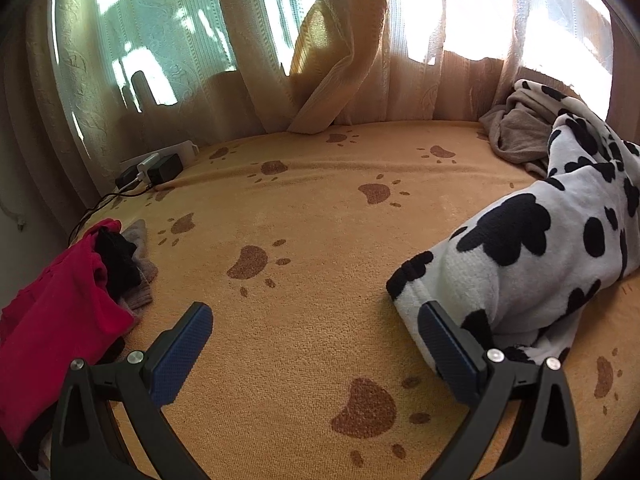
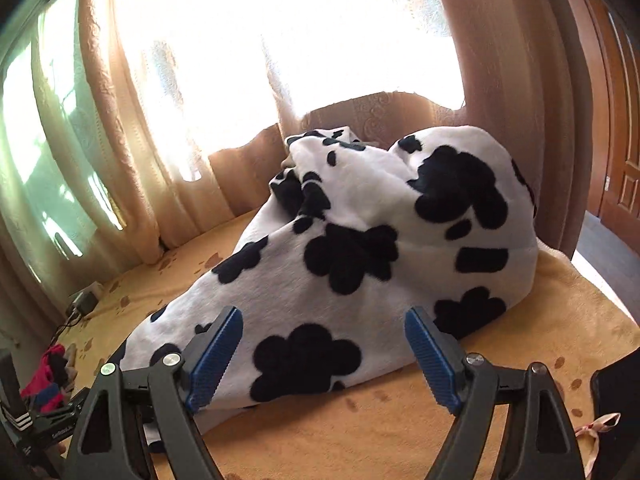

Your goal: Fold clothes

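A white fleece garment with black cow-print patches (image 2: 360, 248) lies heaped on the orange paw-print bedspread (image 2: 400, 420). My right gripper (image 2: 323, 320) hovers just in front of its near edge, jaws wide apart, pads touching nothing. In the left wrist view the same fleece (image 1: 540, 248) stretches along the right side, its hem beside the right finger. My left gripper (image 1: 314, 312) is open over the bare bedspread (image 1: 304, 216). A red garment (image 1: 52, 312) lies bunched at the left with a black piece (image 1: 116, 260) and a grey piece (image 1: 142, 276) against it.
Curtains (image 1: 320, 60) hang along the far edge of the bed in front of bright windows. Chargers with cables (image 1: 156, 168) sit at the back left corner. A beige cloth (image 1: 516, 132) lies behind the fleece. A wooden door (image 2: 616, 140) stands at the right.
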